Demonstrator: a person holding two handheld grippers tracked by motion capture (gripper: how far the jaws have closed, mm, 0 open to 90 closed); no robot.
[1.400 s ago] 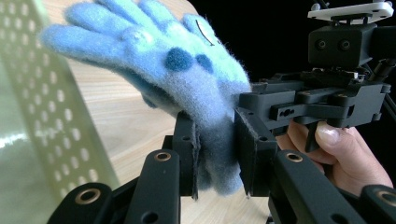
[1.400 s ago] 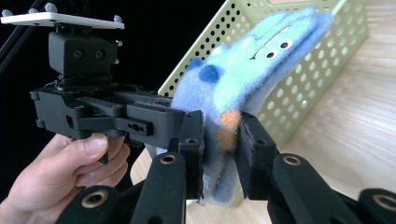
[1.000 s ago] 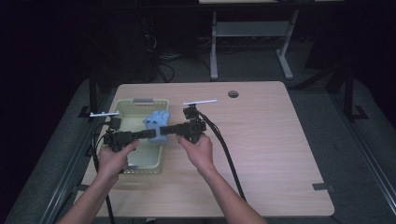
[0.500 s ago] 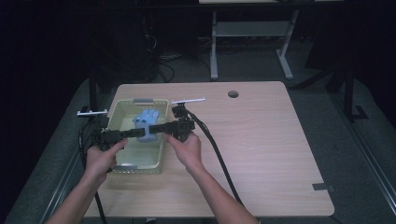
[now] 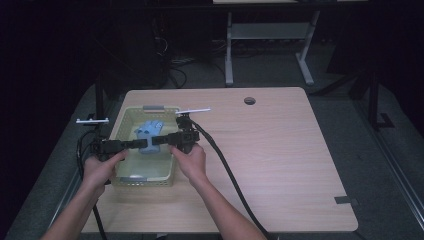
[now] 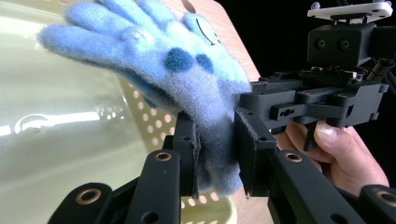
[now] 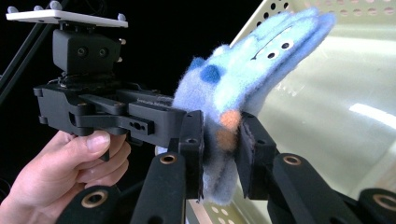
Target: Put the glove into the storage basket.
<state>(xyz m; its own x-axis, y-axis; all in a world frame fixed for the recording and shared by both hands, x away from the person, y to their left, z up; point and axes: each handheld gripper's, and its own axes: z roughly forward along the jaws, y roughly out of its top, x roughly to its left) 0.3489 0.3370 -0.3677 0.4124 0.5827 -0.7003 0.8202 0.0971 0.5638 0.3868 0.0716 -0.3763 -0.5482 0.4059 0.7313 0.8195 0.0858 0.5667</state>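
While the left gripper (image 6: 217, 154) and the right gripper (image 7: 222, 154) each pinch the cuff end of the fuzzy blue glove (image 5: 148, 134), it hangs between them over the pale yellow basket (image 5: 125, 180), probably to be lowered in. The basket sits at the near left of the wooden table (image 5: 280, 150), with dark floor and a grey desk frame (image 5: 230, 45) beyond.

The blue glove (image 5: 148, 134), clamped between the left gripper (image 5: 136, 144) and right gripper (image 5: 156, 142), was carried leftward over the basket (image 5: 120, 125), toward the table's left edge.
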